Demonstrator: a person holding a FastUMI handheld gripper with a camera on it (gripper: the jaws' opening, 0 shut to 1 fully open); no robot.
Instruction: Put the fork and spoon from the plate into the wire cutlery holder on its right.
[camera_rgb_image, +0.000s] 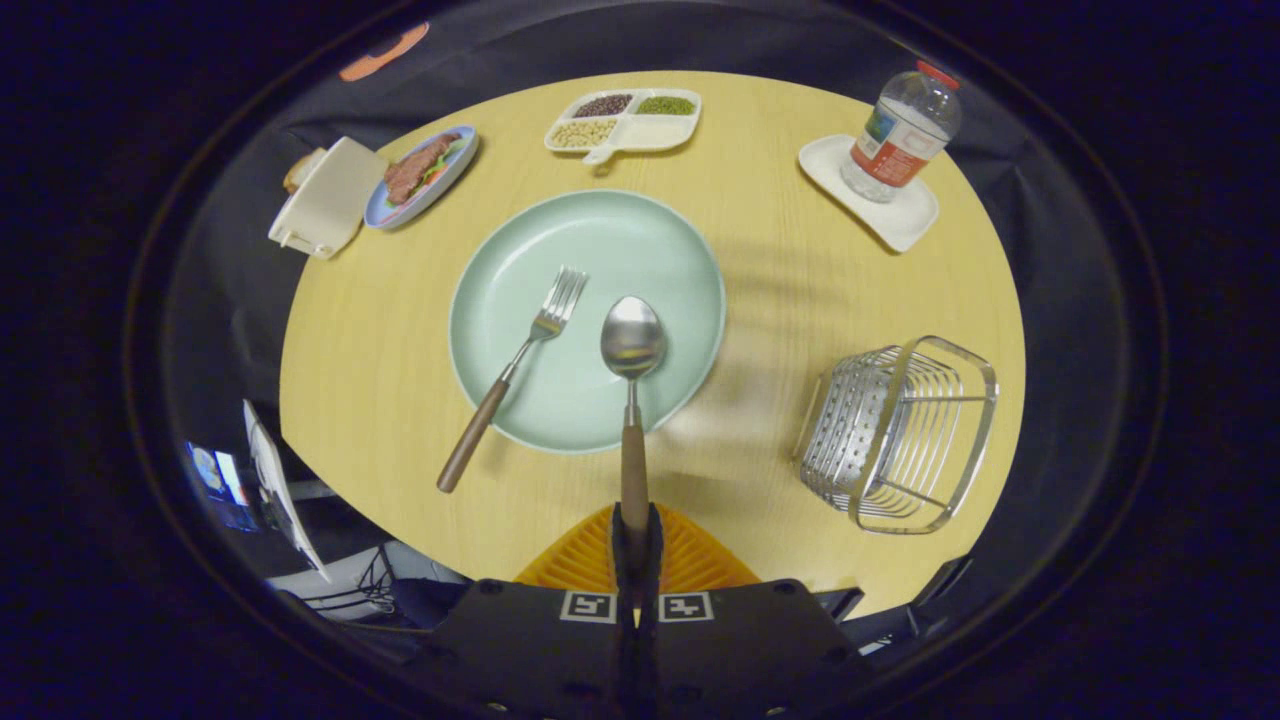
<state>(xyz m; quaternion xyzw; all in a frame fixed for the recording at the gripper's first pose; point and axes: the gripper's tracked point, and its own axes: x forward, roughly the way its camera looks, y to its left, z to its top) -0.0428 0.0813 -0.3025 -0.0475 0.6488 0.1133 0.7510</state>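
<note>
My gripper (636, 525) is shut on the wooden handle of the spoon (632, 345), which sticks out straight ahead of the fingers. The spoon's metal bowl hangs over the pale green plate (500, 260) on the round wooden table. The fork (512, 375), also with a wooden handle, lies on the plate to the spoon's left, tines pointing away, its handle reaching over the plate's near rim onto the table. The wire cutlery holder (900, 435) stands on the table to the right of the plate, with nothing in it.
Beyond the plate sits a white divided tray (625, 120) of beans. A water bottle (900, 135) stands on a white coaster at the far right. At the far left are a blue plate of food (420, 175) and a white box (320, 197).
</note>
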